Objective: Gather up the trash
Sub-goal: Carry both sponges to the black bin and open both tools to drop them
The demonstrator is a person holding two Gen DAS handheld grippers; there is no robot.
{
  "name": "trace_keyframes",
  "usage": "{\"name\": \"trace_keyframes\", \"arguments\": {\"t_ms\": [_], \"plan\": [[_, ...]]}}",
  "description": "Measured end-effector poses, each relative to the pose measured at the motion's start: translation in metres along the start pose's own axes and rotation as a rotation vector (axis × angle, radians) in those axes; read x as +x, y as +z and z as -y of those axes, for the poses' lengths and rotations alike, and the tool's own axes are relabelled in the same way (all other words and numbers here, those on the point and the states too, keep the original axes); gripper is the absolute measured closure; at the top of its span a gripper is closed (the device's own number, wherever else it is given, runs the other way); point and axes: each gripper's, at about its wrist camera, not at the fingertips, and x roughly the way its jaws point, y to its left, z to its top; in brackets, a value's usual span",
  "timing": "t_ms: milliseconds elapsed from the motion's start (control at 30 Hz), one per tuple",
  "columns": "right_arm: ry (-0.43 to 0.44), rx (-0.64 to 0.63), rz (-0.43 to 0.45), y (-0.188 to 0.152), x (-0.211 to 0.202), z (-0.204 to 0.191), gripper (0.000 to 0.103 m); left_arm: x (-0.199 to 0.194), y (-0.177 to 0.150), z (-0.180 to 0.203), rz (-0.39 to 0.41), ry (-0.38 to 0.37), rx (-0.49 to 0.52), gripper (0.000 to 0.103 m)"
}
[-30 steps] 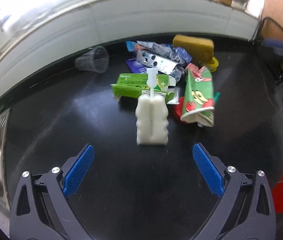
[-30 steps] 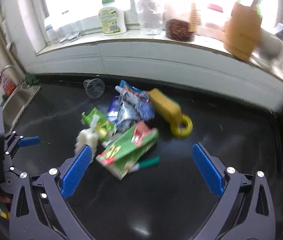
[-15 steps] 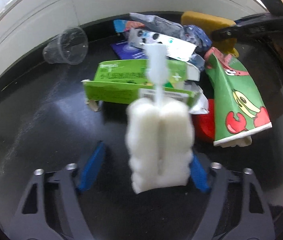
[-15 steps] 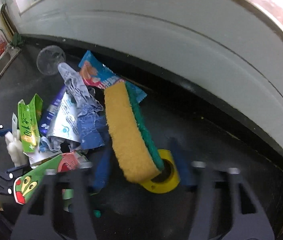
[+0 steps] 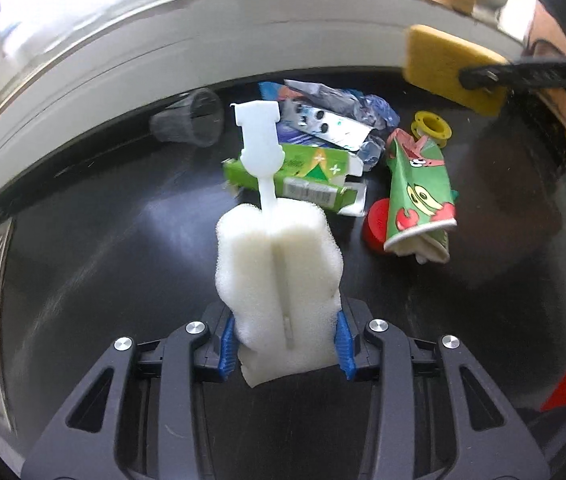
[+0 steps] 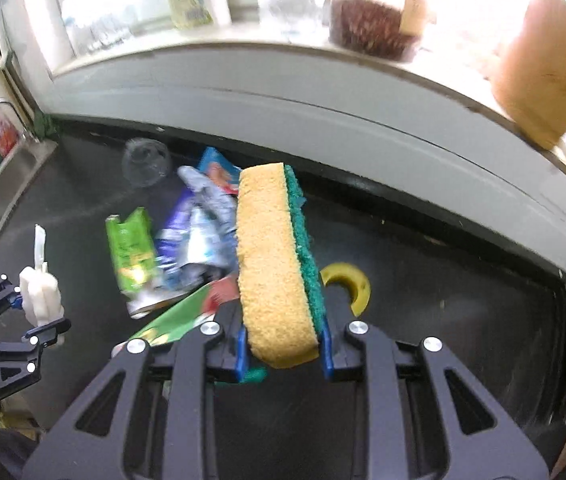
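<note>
- Two soft, light items are held above the black counter [image 5: 123,280].
- Yellow sponge [image 6: 275,272]: right gripper [image 6: 283,350] has just closed, pinching its lower end.
- White foam brush [image 5: 279,280]: left gripper [image 5: 285,338] has just closed, squeezing the compressible foam base; the thin stem looks fragile.

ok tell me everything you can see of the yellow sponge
The sponge is a thick oblong block of coarse yellow foam with a dark green scouring layer down one long face. It looks dry and whole. The right gripper, whose fingers have just been closing, clamps its near end between blue pads, so it juts forward off the black counter, above the yellow ring. Nothing else touches it.
</note>
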Motion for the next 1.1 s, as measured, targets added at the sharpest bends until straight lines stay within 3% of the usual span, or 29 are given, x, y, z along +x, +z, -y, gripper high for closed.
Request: {"name": "trace_keyframes", "arguments": {"t_ms": [267, 500, 667, 767, 900, 1000, 1100], "plan": [[0.059, 0.012, 0.007, -0.061, -0.062, -0.079, 0.076, -0.065, -0.066, -0.034, 0.049, 0.003, -0.114, 0.065], [0.156, -0.11, 0.008, -0.084, -0.075, -0.192, 0.076, -0.115, -0.138, -0.074, 0.079, 0.066, -0.202, 0.065], [0.276, -0.24, 0.017, -0.091, -0.081, -0.291, 0.076, -0.157, -0.204, -0.119, 0.108, 0.168, -0.328, 0.065], [0.386, -0.354, -0.017, -0.1, -0.076, -0.362, 0.076, -0.178, -0.254, -0.15, 0.112, 0.246, -0.438, 0.065], [0.543, -0.498, -0.112, -0.129, -0.064, -0.457, 0.076, -0.193, -0.34, -0.19, 0.052, 0.349, -0.611, 0.064], [0.622, -0.587, -0.212, -0.157, -0.043, -0.529, 0.076, -0.193, -0.398, -0.212, 0.013, 0.365, -0.73, 0.064], [0.631, -0.629, -0.288, -0.178, -0.018, -0.578, 0.076, -0.183, -0.438, -0.23, 0.002, 0.346, -0.798, 0.064]]}}
